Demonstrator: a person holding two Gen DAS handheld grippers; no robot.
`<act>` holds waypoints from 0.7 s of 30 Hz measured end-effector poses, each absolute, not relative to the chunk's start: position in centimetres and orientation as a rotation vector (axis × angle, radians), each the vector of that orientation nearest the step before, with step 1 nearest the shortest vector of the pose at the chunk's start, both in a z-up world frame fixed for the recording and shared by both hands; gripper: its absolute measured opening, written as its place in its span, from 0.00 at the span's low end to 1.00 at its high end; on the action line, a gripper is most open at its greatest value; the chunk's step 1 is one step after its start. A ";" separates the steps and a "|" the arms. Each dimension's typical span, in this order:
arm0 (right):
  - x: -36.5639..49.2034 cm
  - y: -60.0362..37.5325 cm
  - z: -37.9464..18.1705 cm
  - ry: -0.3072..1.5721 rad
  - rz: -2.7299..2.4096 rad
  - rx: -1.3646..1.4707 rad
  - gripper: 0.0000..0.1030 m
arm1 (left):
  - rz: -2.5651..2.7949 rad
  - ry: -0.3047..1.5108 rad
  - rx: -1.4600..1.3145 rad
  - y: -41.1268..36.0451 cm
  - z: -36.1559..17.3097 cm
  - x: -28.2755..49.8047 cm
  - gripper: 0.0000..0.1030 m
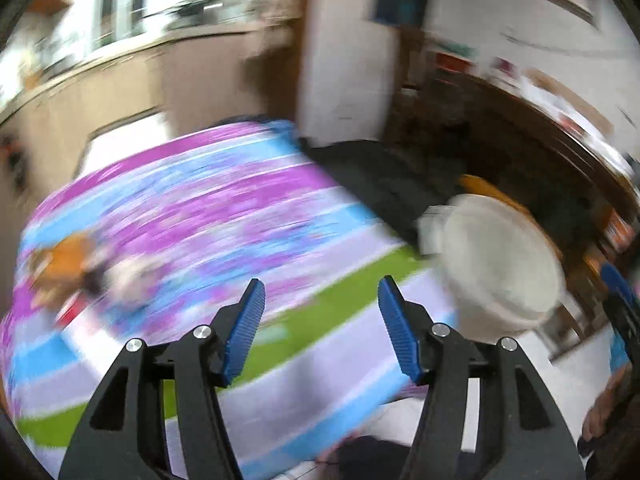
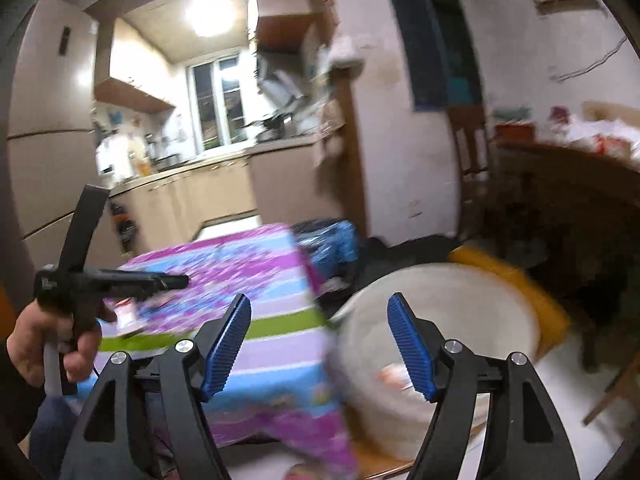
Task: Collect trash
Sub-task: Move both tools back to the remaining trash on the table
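Note:
Motion blur smears both views. In the left wrist view my left gripper (image 1: 320,284) stands open and empty over a table (image 1: 224,208) with a purple, blue and green striped cloth. Blurred scraps lie at the table's left: an orange-brown piece (image 1: 64,268), a white crumpled piece (image 1: 132,276) and a red bit (image 1: 70,312). A white bucket (image 1: 500,256) stands beside the table on the right. In the right wrist view my right gripper (image 2: 318,300) is open and empty, aimed between the table's corner (image 2: 248,264) and the bucket (image 2: 460,320). A hand (image 2: 48,340) holds the left gripper (image 2: 182,280) over the table.
An orange-white scrap (image 2: 390,374) lies inside the bucket. Behind the bucket is a yellow object (image 2: 520,280). A blue and black bag (image 2: 336,240) sits past the table's far corner. A dark wooden cabinet (image 2: 560,200) and a chair (image 2: 472,152) stand on the right, kitchen counters (image 2: 208,184) behind.

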State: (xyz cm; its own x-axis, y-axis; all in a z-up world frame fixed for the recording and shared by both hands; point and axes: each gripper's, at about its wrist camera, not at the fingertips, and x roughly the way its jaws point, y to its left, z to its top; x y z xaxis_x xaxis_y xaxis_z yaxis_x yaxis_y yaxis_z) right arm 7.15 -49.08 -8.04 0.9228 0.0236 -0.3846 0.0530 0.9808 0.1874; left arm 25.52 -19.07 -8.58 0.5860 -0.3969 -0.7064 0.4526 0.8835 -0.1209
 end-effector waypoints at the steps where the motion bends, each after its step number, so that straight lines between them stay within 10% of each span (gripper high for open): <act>1: 7.7 -48.0 -8.6 0.410 0.010 0.199 0.69 | -0.448 0.824 0.032 -16.3 -9.0 26.1 0.55; 12: 16.8 -34.6 -11.2 0.595 0.351 0.143 0.69 | -0.129 0.999 -0.376 3.0 -15.1 30.5 0.55; 16: 22.9 -28.5 -12.2 0.690 0.496 0.122 0.44 | -0.122 0.995 -0.379 2.9 -15.1 30.6 0.55; 21: 29.8 -24.1 -12.3 0.781 0.601 0.096 0.42 | -0.115 0.998 -0.383 3.8 -14.8 31.2 0.55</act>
State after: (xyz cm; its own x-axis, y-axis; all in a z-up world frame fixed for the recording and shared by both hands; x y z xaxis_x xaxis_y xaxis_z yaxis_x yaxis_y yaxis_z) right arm 29.83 -24.15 -12.29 0.5525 0.5420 -0.6332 -0.4732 0.8294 0.2970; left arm 31.24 3.82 -14.85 0.5424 -0.2671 -0.7965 -0.0796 0.9275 -0.3653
